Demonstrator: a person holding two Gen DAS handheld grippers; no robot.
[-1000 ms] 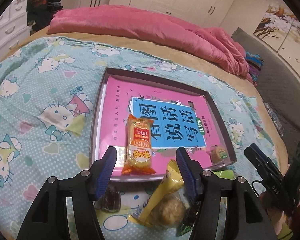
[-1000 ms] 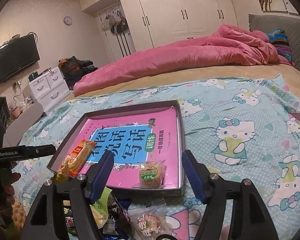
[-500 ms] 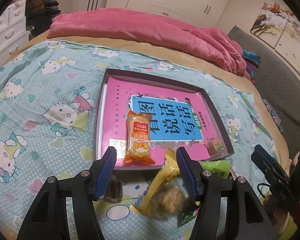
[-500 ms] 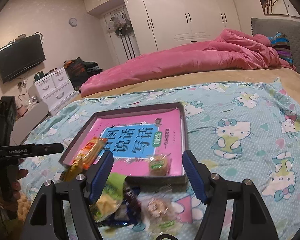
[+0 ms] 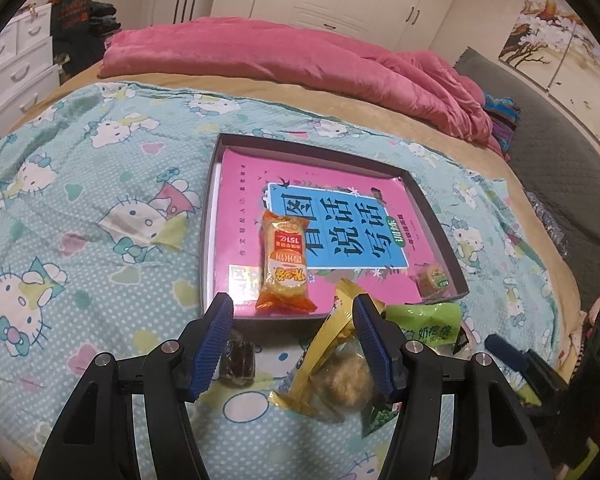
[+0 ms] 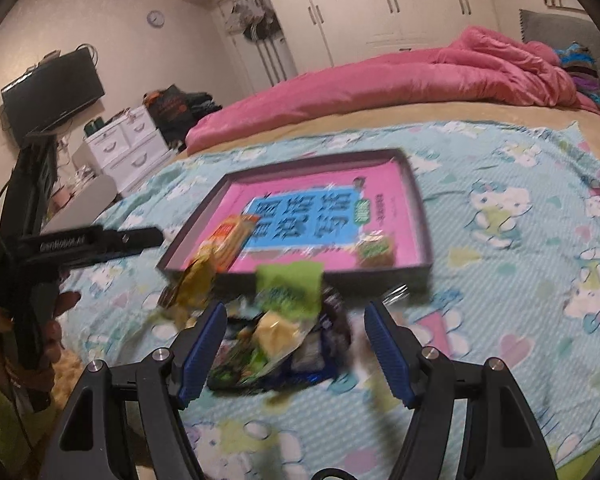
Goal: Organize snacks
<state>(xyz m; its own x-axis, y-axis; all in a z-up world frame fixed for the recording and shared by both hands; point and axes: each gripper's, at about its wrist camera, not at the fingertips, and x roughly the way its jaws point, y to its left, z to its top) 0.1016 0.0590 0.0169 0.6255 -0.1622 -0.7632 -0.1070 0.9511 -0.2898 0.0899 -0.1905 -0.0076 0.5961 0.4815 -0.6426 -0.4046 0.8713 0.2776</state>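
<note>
Left wrist view: left hand-held gripper (image 5: 293,312) hangs released over the yellow packet (image 5: 325,344). Right hand-held gripper (image 6: 295,320) gapes empty above the green snack bag (image 6: 290,288).

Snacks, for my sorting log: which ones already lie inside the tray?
Two: the orange packet near its front edge and the small round cake in its corner. The yellow packet and the rest lie outside.

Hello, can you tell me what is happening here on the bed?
A person is sorting snacks on a bed, with one claw in each hand. Two snacks already lie in the shallow box: an orange packet and a small round cake. More snacks lie in a pile on the blanket before the box. The left claw and the right claw are both open and empty above this pile.
</note>
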